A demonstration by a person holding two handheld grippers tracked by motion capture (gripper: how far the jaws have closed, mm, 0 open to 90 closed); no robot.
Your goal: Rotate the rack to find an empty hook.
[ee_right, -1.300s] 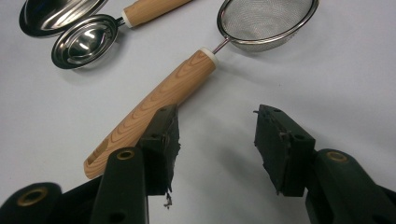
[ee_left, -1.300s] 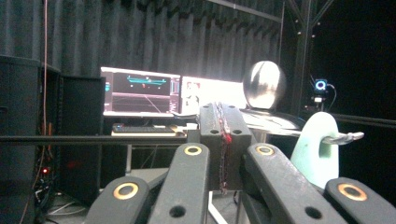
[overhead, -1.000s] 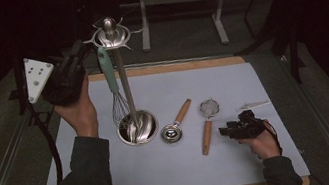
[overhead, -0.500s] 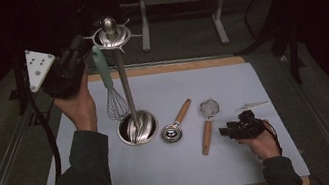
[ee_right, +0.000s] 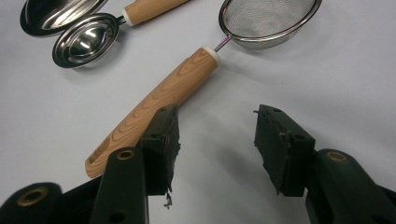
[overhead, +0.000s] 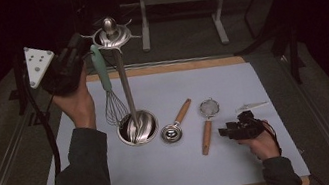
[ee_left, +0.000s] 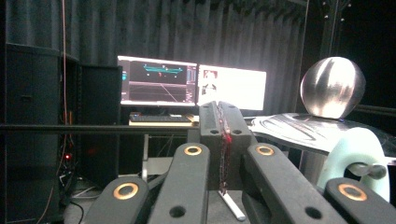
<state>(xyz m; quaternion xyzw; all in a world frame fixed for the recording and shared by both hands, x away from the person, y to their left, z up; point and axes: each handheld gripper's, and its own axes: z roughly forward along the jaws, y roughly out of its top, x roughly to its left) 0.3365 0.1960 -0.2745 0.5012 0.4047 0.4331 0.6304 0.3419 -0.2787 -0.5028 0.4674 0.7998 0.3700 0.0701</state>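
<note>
Your left gripper [overhead: 75, 51] has risen slightly, fingers closed beside the whisk [overhead: 106, 84] hanging from the stand [overhead: 122, 79] so it stays upright, while your right gripper [overhead: 232, 131] rests open near the strainer [overhead: 207, 125].

dark lab, monitors [ee_left: 194, 86], black curtains [ee_left: 187, 28]

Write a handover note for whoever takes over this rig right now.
Left gripper: fingers shut, empty, raised beside the whisk's mint handle at the top of the stand.
Right gripper: open, low over the mat, next to the strainer's wooden handle, not gripping it.
Done: the whisk hangs from a stand hook.
Left: the strainer and scoop lie on the mat, probably to be hung next.
</note>
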